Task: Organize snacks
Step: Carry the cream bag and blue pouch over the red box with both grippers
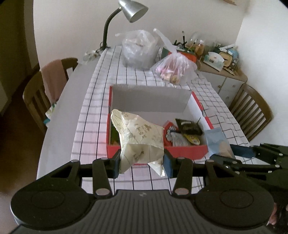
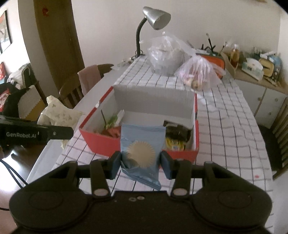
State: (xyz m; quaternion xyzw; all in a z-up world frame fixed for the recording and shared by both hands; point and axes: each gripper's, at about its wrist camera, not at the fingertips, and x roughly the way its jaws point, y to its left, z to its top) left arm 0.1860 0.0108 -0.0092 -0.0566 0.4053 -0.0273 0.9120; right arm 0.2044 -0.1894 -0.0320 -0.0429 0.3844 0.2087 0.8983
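Note:
My left gripper (image 1: 142, 162) is shut on a cream snack bag (image 1: 140, 136) with printed characters, held above the near wall of the red box (image 1: 183, 151). My right gripper (image 2: 140, 162) is shut on a light blue snack packet (image 2: 142, 144) with a beige sunburst seal, also in front of the red box (image 2: 100, 142). That blue packet (image 1: 217, 142) and the right gripper show at the right of the left wrist view. The cream bag (image 2: 57, 113) shows at the left of the right wrist view. Inside the box lie dark, yellow and red snack packets (image 1: 187, 131).
The box sits on a checked cloth (image 1: 100, 108) over a white table. Two plastic bags (image 1: 172, 66) and a desk lamp (image 1: 129, 10) stand at the far end. Wooden chairs (image 1: 45, 93) flank the table, and a cluttered sideboard (image 1: 219, 59) stands at the right.

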